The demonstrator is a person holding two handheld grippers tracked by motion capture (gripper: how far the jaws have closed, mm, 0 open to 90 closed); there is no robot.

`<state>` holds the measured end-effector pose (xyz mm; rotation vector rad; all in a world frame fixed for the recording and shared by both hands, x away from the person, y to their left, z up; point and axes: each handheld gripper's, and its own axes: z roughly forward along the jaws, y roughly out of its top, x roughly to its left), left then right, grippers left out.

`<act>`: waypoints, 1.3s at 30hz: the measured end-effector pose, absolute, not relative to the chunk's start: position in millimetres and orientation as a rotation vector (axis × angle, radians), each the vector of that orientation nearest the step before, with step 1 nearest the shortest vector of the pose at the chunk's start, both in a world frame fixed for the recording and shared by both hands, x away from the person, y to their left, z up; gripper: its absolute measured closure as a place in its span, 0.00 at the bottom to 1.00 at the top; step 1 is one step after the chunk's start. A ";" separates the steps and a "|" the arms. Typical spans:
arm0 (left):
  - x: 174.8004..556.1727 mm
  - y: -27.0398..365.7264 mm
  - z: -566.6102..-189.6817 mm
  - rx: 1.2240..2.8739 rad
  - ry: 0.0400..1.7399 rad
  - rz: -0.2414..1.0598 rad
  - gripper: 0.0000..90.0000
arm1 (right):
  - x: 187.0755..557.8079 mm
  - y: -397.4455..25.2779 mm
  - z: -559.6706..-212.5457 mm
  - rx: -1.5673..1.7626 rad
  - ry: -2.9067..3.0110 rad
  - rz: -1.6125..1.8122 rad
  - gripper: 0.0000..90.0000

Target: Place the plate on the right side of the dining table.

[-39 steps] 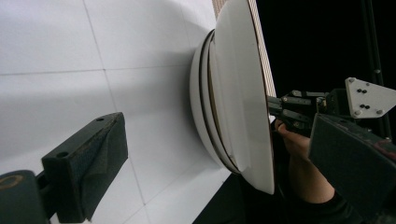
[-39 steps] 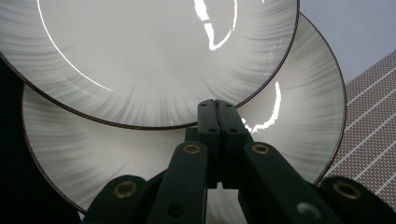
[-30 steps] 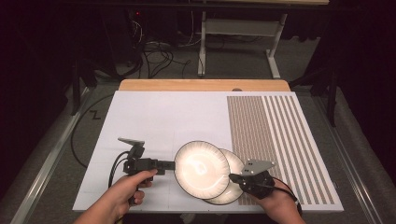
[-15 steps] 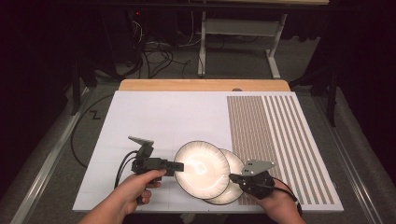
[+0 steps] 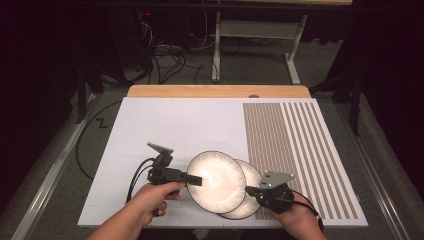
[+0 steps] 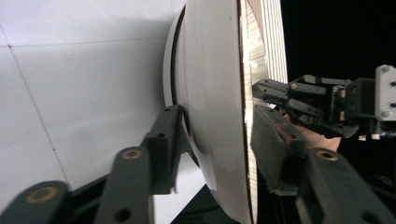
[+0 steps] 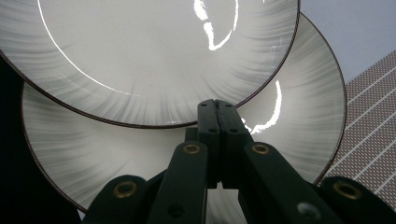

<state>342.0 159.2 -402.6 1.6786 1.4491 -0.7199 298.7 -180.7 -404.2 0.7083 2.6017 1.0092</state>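
Note:
Two white plates with grey-streaked rims and a dark edge overlap near the front of the white mat. The upper plate [image 5: 217, 182] [image 7: 154, 51] lies partly over the lower plate [image 5: 254, 177] [image 7: 299, 116]. My left gripper [image 5: 197, 179] [image 6: 217, 116] is shut on the upper plate's [image 6: 210, 70] left rim, one jaw under it and one pad on its face. My right gripper [image 5: 248, 190] [image 7: 217, 105] is shut with its jaws pressed together. It sits above the lower plate, with its tips at the upper plate's near rim.
The white mat [image 5: 175, 125] has a brown striped section [image 5: 295, 145] on its right, and a wooden board edge [image 5: 215, 91] lies behind it. Cables and metal frame legs [image 5: 295, 65] are on the dark floor beyond. The right gripper [image 6: 299, 100] is seen past the plate in the left gripper view.
My left gripper has slid to the right, onto the upper plate's left rim. The plates and the right gripper have stayed in place.

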 end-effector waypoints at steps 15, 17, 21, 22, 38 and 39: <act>342.6 154.8 -401.9 1.744 1.475 -0.645 0.79 | 298.5 -180.9 -404.1 0.705 2.603 1.009 1.00; 342.2 153.5 -400.8 1.753 1.477 -0.628 0.80 | 298.6 -181.1 -404.0 0.707 2.601 1.011 1.00; 341.2 152.4 -398.6 1.784 1.479 -0.598 0.82 | 298.5 -181.6 -403.7 0.712 2.600 1.014 1.00; 340.7 151.9 -398.6 1.790 1.481 -0.584 0.82 | 298.6 -182.1 -403.3 0.714 2.596 1.020 1.00; 336.7 152.2 -397.0 1.788 1.440 -0.546 0.85 | 299.7 -195.6 -393.6 0.751 2.485 1.156 0.84; 336.4 152.3 -396.8 1.787 1.437 -0.545 0.85 | 299.9 -197.0 -393.0 0.756 2.471 1.165 0.82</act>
